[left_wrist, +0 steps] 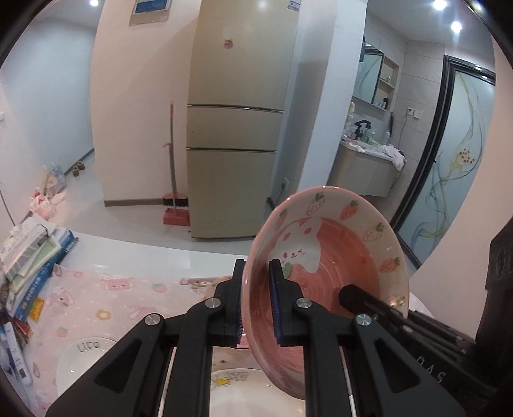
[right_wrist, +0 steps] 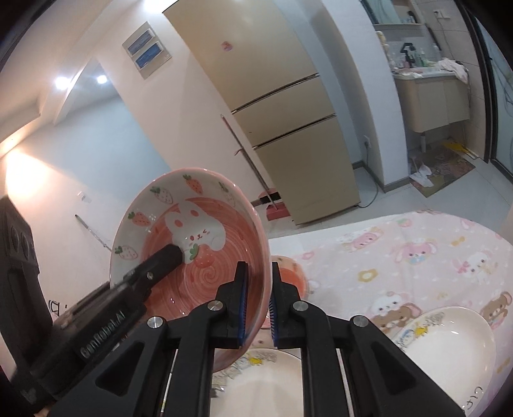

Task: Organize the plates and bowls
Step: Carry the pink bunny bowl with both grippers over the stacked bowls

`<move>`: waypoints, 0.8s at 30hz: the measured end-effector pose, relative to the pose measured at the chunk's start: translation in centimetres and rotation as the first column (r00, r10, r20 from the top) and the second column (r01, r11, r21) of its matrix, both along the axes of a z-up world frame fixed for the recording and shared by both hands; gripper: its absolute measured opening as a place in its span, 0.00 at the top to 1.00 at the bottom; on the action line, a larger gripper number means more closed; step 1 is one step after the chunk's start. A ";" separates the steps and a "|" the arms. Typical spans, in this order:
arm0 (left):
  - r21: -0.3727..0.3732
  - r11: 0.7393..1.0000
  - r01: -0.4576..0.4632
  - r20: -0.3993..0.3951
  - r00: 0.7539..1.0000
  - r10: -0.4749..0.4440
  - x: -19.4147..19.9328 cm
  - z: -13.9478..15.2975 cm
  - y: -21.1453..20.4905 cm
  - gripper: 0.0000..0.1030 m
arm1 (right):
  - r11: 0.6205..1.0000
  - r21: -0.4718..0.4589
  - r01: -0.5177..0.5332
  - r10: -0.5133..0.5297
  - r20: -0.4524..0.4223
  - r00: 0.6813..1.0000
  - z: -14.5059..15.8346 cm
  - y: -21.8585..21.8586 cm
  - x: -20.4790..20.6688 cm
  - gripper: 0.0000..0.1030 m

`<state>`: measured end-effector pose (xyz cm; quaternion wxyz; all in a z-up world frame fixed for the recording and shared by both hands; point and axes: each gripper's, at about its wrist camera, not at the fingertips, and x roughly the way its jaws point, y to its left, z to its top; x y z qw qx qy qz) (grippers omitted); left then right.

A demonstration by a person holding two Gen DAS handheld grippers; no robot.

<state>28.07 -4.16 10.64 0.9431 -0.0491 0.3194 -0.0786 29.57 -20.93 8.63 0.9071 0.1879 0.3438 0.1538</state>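
Pink rabbit bowl lifted by both grippers

The left gripper [left_wrist: 256,301] and the right gripper [right_wrist: 258,301] each pinch an opposite rim of the pink rabbit bowl [left_wrist: 327,256], held tilted in the air above the pink cartoon tablecloth [right_wrist: 400,256]. Below the bowl lies a white plate [right_wrist: 263,385], beside it a white bowl [right_wrist: 449,346]. I judge the sorting is only started; these pieces are still not stacked.

A tall beige fridge [left_wrist: 235,128] stands on pale floor tiles [left_wrist: 134,221] beneath ceiling spotlights [left_wrist: 456,26].
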 end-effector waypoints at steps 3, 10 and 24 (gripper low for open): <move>0.002 1.000 -0.021 0.015 1.000 0.020 0.2 0.6 1.1 0.89 | 1.000 -0.015 -0.006 0.006 0.013 1.000 1.0 1.5 0.9 0.88; -0.060 0.998 0.003 0.029 1.000 -0.001 1.7 -0.8 3.6 0.89 | 0.999 -0.015 -0.033 0.034 0.017 0.999 -0.7 3.3 2.6 0.87; -0.001 1.000 0.012 -0.150 0.989 -0.012 6.2 -7.6 2.9 0.89 | 0.997 -0.076 -0.020 0.009 -0.144 0.990 -7.9 4.7 6.6 0.86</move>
